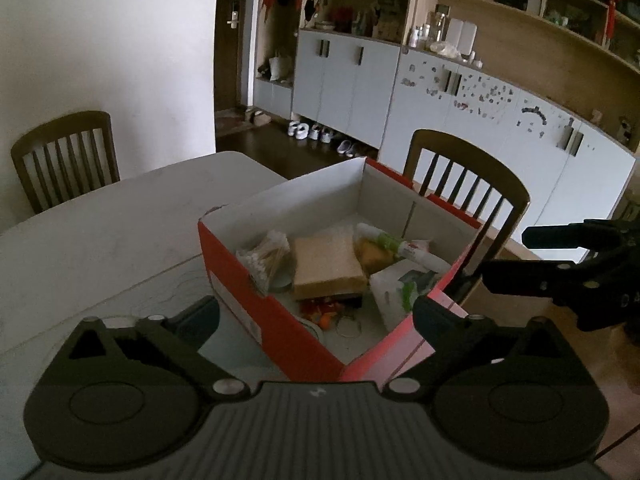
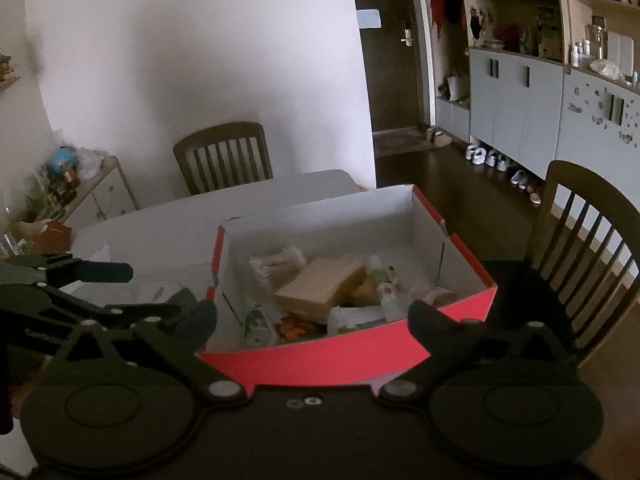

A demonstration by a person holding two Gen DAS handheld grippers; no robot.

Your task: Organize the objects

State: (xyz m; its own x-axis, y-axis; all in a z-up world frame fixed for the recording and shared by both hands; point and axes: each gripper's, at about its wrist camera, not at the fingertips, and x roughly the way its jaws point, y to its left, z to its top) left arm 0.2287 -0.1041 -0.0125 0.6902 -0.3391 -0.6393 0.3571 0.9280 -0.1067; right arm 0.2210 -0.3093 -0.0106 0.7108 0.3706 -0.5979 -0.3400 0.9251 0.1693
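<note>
Red box (image 1: 280, 320) on the counter (image 1: 120, 216), packed with a brown block (image 1: 326, 266) and cotton swabs (image 1: 268, 256). Left gripper (image 1: 316, 312) and right gripper (image 2: 312, 320): fingers spread wide, holding nothing, near the box's front.

Ahead of both black grippers, the box (image 1: 280, 320) is red outside, white inside; the table (image 1: 100, 220) is white.

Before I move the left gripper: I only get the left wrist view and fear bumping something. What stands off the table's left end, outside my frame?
Observer: A low cabinet with a globe and clutter on top stands there.
Operator: Where does my gripper sit relative to the box?
Observer: The left gripper hangs open over the table, outside the red box, by its left wall.
</note>
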